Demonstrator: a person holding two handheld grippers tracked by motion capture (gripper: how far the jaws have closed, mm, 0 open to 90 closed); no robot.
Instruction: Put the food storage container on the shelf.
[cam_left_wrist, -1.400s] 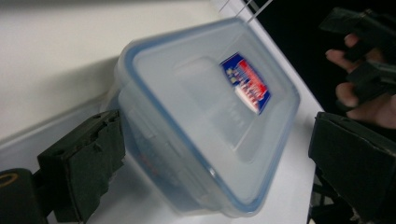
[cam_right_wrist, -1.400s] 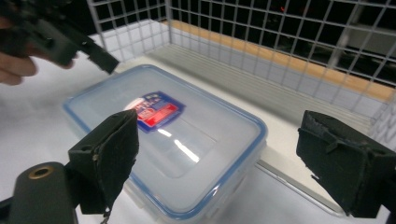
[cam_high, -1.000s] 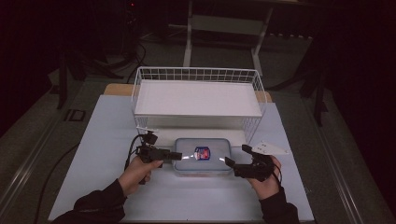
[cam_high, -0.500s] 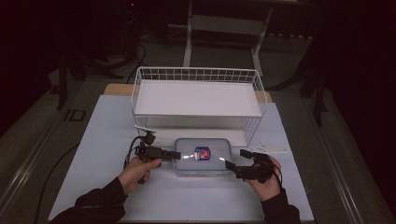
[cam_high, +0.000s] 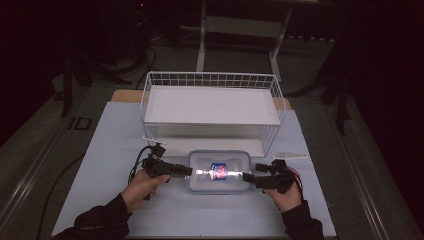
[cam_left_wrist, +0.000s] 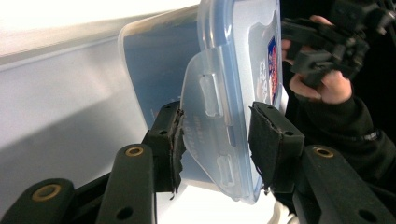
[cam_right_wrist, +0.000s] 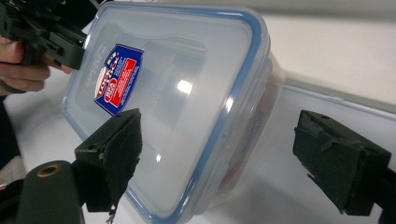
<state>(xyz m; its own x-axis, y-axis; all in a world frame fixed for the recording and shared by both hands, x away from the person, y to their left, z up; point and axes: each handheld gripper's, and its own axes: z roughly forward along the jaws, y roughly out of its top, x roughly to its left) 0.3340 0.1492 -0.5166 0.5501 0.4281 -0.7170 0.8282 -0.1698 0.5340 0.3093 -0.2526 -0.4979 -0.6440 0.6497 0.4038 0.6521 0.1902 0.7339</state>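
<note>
A clear plastic container with a blue-rimmed lid and a red-and-blue label lies on the table in front of the person. My left gripper is at its left end. In the left gripper view my jaws have just been closing, and their pads now press on the lid's hinged latch flap. My right gripper is at the right end. Its jaws have just been closing slightly but stand wide, straddling the container's end without touching it.
A white wire basket with a white floor stands just behind the container. The pale blue table top has free room to the left and right. A small white object lies at the right, near the basket's corner.
The left gripper's jaws have closed on the container's left end. The right gripper has edged in toward the container's right end.
</note>
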